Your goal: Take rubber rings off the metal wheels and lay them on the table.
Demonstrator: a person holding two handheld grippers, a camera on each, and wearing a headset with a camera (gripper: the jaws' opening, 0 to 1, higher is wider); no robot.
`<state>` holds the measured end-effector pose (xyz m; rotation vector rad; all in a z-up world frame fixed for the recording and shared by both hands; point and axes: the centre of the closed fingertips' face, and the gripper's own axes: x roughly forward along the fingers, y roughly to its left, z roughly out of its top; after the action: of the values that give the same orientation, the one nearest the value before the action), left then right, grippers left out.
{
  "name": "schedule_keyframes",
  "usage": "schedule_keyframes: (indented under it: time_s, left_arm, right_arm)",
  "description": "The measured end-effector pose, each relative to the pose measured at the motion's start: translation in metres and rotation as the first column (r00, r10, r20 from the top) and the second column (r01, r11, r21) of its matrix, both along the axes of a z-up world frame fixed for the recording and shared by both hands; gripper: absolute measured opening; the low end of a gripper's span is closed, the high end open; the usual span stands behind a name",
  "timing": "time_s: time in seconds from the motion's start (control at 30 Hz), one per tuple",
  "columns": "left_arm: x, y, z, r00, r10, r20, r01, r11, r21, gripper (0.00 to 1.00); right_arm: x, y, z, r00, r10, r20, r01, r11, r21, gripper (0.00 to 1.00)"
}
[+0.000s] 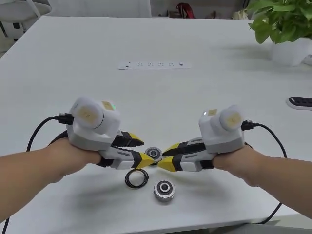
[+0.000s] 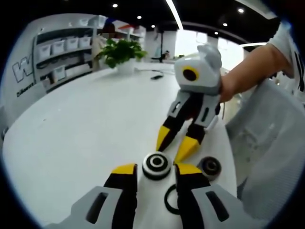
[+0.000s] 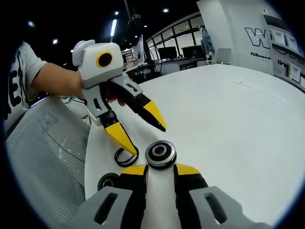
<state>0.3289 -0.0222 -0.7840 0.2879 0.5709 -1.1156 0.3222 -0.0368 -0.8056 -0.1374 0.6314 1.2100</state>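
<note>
L gripper [image 1: 146, 152], R gripper [image 1: 163, 157] tips flank wheel [image 1: 154, 153].

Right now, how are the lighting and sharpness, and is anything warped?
Head view: soft, even light, only faint shadows under the loose wheel and rubber ring, sharp. Left gripper view: fisheye curves the table edge, ceiling strip glares. Right gripper view: same bowing, picture slightly soft.

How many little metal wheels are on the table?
2. The far wheel sits between the left gripper and right gripper tips; the near wheel lies closer to the person, beside the black rubber rings. None seems hidden.
</note>
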Motion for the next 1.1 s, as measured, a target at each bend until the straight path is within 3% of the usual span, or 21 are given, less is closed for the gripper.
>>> schedule_keyframes:
  time_s: [0.8, 1.0, 1.1]
  left_arm:
    - [0.002, -0.010, -0.008, 0.999, -0.030, 0.016, 0.029, 0.999, 0.029, 0.20]
    - [0.004, -0.011, -0.008, 0.998, -0.039, 0.041, 0.038, 0.998, 0.045, 0.18]
    - [0.001, -0.013, -0.009, 0.998, -0.043, 0.034, 0.042, 0.998, 0.043, 0.15]
  right_arm:
    - [0.002, -0.002, -0.001, 1.000, -0.015, -0.005, 0.015, 1.000, 0.008, 0.19]
    - [0.003, -0.002, -0.001, 1.000, -0.016, -0.006, 0.016, 1.000, 0.011, 0.19]
    - [0.003, -0.002, -0.002, 1.000, -0.015, -0.006, 0.015, 1.000, 0.012, 0.19]
